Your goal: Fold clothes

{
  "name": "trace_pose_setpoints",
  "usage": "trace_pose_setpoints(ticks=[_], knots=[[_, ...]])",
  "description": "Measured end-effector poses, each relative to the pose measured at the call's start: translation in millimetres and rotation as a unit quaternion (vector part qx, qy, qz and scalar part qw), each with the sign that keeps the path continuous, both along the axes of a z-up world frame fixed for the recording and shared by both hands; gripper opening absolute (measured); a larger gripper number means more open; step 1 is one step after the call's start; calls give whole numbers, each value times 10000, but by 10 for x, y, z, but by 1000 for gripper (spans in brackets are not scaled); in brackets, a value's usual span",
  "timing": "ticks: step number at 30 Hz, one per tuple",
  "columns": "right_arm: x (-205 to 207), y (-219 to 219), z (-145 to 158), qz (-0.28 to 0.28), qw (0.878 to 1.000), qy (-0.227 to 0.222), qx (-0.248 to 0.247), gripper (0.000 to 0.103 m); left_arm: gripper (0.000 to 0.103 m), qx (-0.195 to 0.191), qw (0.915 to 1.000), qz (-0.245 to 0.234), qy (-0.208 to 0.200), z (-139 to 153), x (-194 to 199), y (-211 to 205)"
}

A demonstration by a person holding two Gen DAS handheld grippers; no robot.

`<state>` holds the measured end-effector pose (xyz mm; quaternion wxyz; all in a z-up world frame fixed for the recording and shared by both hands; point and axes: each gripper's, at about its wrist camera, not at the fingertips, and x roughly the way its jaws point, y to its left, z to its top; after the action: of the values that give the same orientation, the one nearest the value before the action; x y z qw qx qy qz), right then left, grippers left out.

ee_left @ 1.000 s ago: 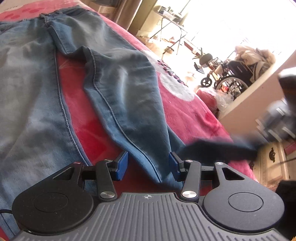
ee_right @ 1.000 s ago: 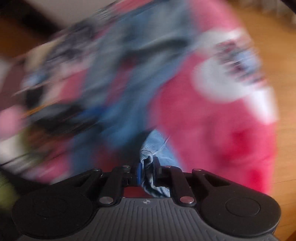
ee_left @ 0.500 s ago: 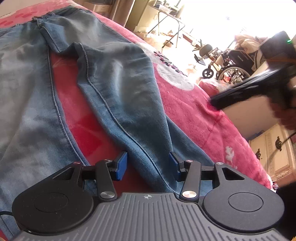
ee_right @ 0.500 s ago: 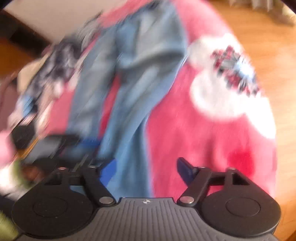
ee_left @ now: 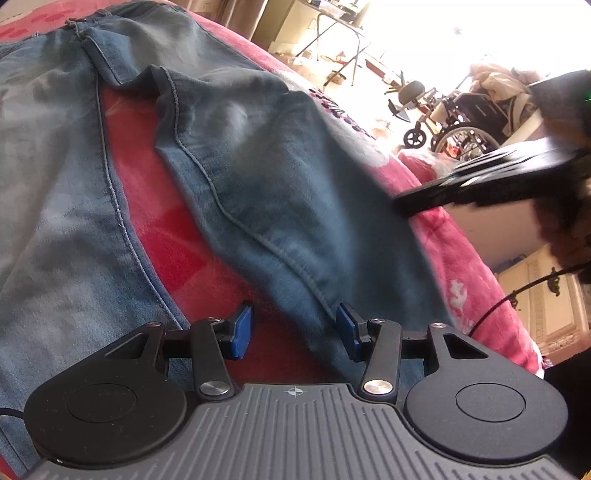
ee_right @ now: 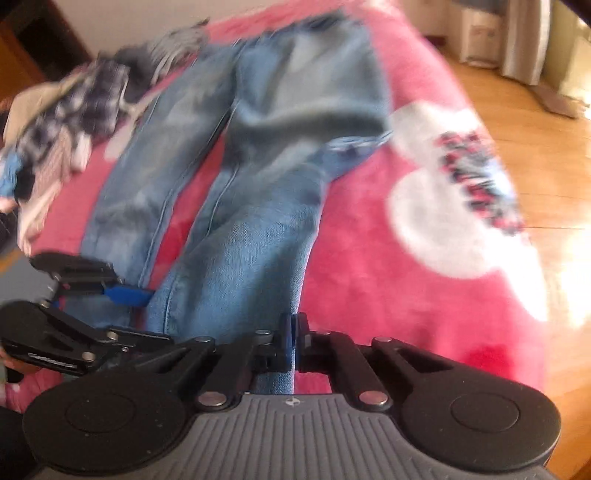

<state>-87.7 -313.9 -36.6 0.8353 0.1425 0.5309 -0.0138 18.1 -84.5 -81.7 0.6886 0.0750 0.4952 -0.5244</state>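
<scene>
Blue jeans (ee_left: 258, 177) lie spread on a red blanket (ee_left: 166, 236), waistband far, legs running towards me. My left gripper (ee_left: 294, 332) is open low over the blanket, its blue pads (ee_left: 242, 332) either side of the inner seam of the right-hand leg. In the right wrist view the same leg (ee_right: 251, 258) runs down into my right gripper (ee_right: 291, 338), which is shut on the leg's outer edge near the hem. The left gripper (ee_right: 110, 291) shows there at the left, and the right gripper (ee_left: 491, 181) shows at the right of the left wrist view.
A heap of checked and pale clothes (ee_right: 66, 107) lies at the bed's far left corner. Wooden floor (ee_right: 535, 155) borders the bed on the right. A wheelchair (ee_left: 461, 122), a folding table (ee_left: 332, 33) and a white cabinet (ee_left: 554, 306) stand beyond the bed.
The right gripper held the hem a second ago, stood open half a second ago, and is now shut on the leg's edge. The left gripper stayed open and edged forward.
</scene>
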Motion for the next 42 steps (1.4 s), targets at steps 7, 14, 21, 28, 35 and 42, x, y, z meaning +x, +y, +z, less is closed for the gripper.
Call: trace_pose_setpoints(ticks=[7, 14, 21, 28, 35, 42], knots=[[-177, -168, 19, -733, 9950, 629, -243, 1, 48, -13, 9996, -248, 163, -2, -54, -32], [-198, -390, -468, -1389, 9806, 1382, -3, 2, 48, -22, 9989, -343, 325, -14, -106, -16], [-320, -601, -213, -1599, 9849, 414, 516, 27, 48, -607, 9953, -349, 663, 27, -130, -102], [-388, -729, -393, -1888, 9730, 205, 1314, 32, 48, -595, 9948, -178, 804, -140, -63, -299], [-411, -733, -440, -1909, 9701, -61, 1500, 32, 48, -915, 9934, 112, 677, -121, -99, -232], [-493, -757, -496, -1924, 9668, -23, 1684, 32, 50, -1074, 9923, 329, 521, -82, -29, -86]])
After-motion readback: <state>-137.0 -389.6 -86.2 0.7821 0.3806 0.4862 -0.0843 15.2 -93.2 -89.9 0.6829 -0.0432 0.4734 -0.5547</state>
